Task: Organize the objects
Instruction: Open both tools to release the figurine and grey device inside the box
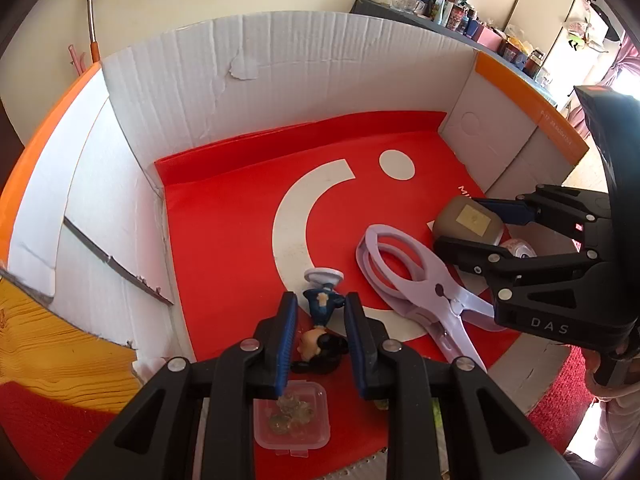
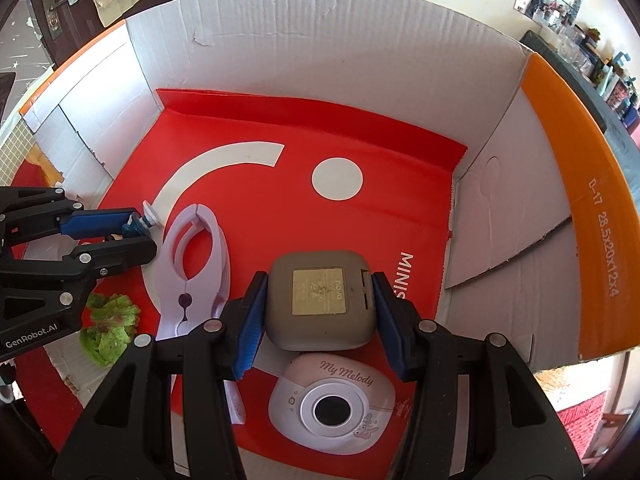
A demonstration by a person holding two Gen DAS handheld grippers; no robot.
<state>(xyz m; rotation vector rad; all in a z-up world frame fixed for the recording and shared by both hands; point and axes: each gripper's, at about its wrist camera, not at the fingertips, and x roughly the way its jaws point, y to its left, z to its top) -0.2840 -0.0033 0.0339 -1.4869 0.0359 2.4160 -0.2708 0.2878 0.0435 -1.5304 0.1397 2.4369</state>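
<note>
Right gripper (image 2: 318, 316) clamped on grey rounded-square plastic case (image 2: 322, 300), low in the red-lined cardboard box (image 2: 360, 60); rigid, smooth, light, best gripped across flat sides. Left gripper (image 1: 320, 336) near-closed on small blue-suited plastic figurine (image 1: 322, 320), judged brittle.

Both grippers are built the same way: black plastic linkage arms with triangular cut-outs, joined by round silver rivets and some small dark screws. Each finger carries a long blue pad with fine ribs on its inner face. The left gripper (image 1: 320, 332) shows four silver rivets along its near arms. The right gripper (image 2: 318, 320) has the same layout. On the side of the right gripper's body the pale letters "DAS" are printed, with a small red mark above. The side of the left gripper's body carries the white lettering "GenRobot.AI".
</note>
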